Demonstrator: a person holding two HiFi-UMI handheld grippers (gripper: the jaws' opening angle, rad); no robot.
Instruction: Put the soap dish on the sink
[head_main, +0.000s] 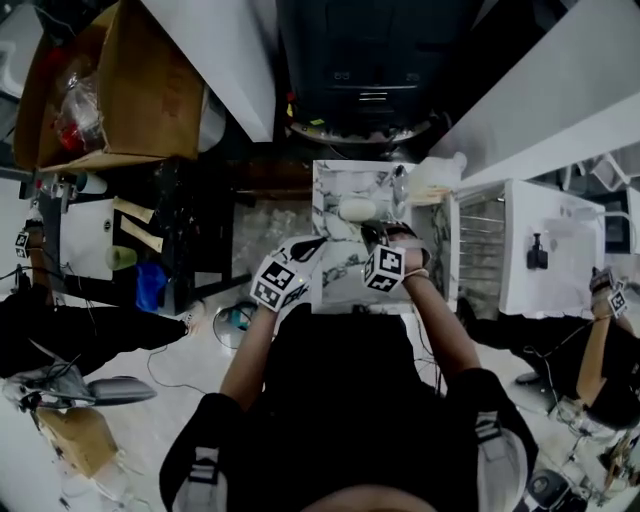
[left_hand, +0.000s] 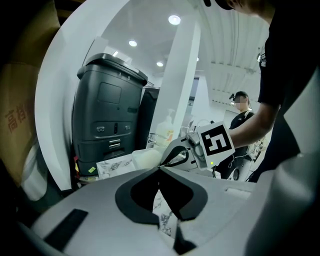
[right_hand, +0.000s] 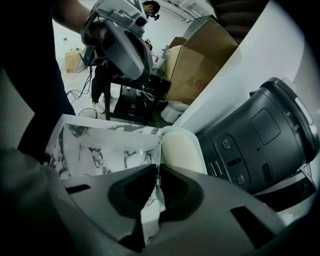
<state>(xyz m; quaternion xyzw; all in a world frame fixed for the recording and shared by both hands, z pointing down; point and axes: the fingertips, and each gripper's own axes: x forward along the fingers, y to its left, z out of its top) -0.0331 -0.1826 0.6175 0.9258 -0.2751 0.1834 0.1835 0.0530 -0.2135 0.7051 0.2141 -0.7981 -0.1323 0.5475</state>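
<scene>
A white oval soap dish (head_main: 355, 208) rests on the far rim of the marble-patterned sink (head_main: 335, 280). In the right gripper view the soap dish (right_hand: 183, 148) holds a pale bar and lies just past my jaw tips. My right gripper (head_main: 376, 234) is shut, with its tips close to the dish's near edge and nothing seen between them. My left gripper (head_main: 316, 244) hovers over the sink's left side, also shut and empty. In the left gripper view the dish (left_hand: 146, 159) shows beyond the shut tips (left_hand: 159, 168), beside the right gripper's marker cube (left_hand: 216, 142).
A pale pump bottle (head_main: 436, 180) stands at the sink's back right corner. A large dark grey machine (right_hand: 260, 140) sits right behind the sink. A cardboard box (head_main: 120, 90) is at the left, a white cabinet (head_main: 555, 255) at the right. Other people stand at both sides.
</scene>
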